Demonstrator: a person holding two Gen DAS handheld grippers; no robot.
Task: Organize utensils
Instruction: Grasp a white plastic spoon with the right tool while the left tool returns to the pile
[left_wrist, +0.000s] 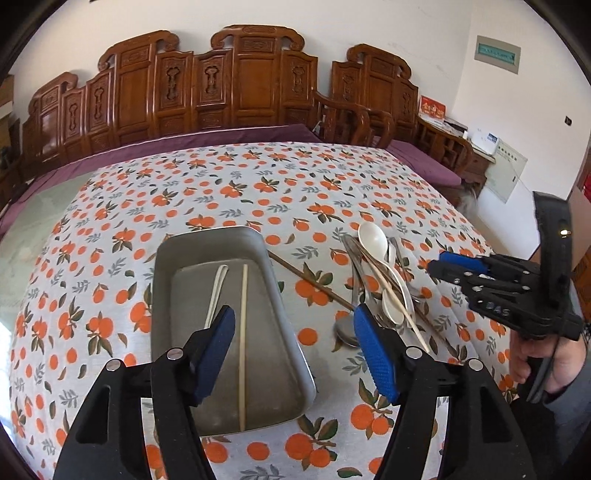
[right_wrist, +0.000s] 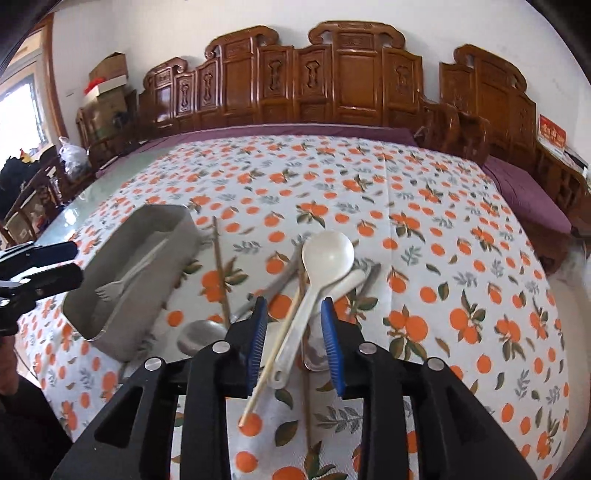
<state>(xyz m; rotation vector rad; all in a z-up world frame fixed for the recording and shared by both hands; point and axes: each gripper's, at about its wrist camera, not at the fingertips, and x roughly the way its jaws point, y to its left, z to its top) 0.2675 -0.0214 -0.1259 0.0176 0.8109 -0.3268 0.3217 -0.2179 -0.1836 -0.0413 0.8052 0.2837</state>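
A: Blue pads of the left gripper (left_wrist: 293, 349) sit nearest, spread wide with nothing between them, hanging over the near end of the metal tray (left_wrist: 284, 295). Why there?

B: Likely because the tray is the drop spot. A pale chopstick (left_wrist: 243, 343) and a white fork (left_wrist: 216, 295) already lie lengthwise in it, so long things get laid along its length

A: And the right gripper (right_wrist: 295, 343)?

B: Its jaws stand partly apart, pressing on nothing. It hangs over the near end of the loose pile on the orange-print tablecloth (right_wrist: 443, 221), to the right of the tray

A: What lies under it?

B: The white ladle (right_wrist: 314, 280), with its handle running back between the pads, and a light chopstick (right_wrist: 277, 350) slanting through the same gap. The bowl points to the far side. A metal spoon (right_wrist: 199, 336) lies just left of the left pad, near the tray's corner

A: So the pile is still unsorted?

B: Mostly, I'd judge; several pieces overlap, so pinching only one looks tricky
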